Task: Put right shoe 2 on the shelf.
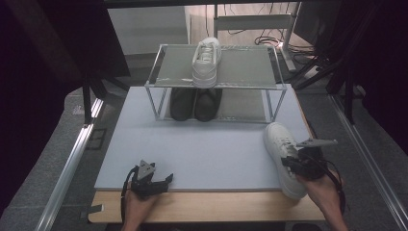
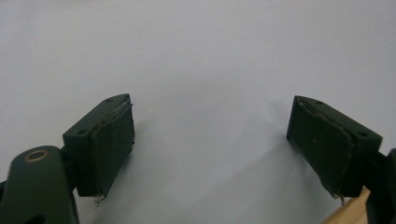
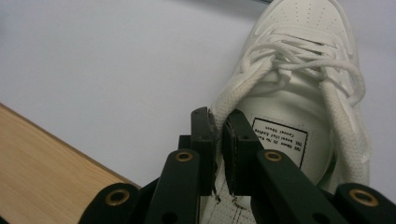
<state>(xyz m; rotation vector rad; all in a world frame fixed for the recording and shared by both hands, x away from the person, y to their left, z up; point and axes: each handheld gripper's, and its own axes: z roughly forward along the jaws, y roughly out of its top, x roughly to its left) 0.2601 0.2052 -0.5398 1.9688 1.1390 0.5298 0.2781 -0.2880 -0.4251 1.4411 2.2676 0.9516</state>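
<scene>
A white sneaker (image 1: pixel 284 156) lies on the pale mat at the front right, toe pointing away. My right gripper (image 1: pixel 294 162) is shut on the sneaker's collar (image 3: pixel 223 111), one jaw outside the shoe and one inside over the labelled insole (image 3: pixel 280 140). My left gripper (image 1: pixel 166 179) rests at the mat's front left, open, with nothing between its pads (image 2: pixel 112 140). A second white sneaker (image 1: pixel 207 62) stands on top of the metal shoe rack (image 1: pixel 159 62). A pair of black shoes (image 1: pixel 195 103) sits under the rack's shelf.
The grey mat (image 1: pixel 202 149) covers a wooden table whose edge (image 1: pixel 207 207) runs along the front. Metal rails (image 1: pixel 72 159) flank both sides. Cables and stands (image 1: pixel 279 38) crowd the floor behind the rack.
</scene>
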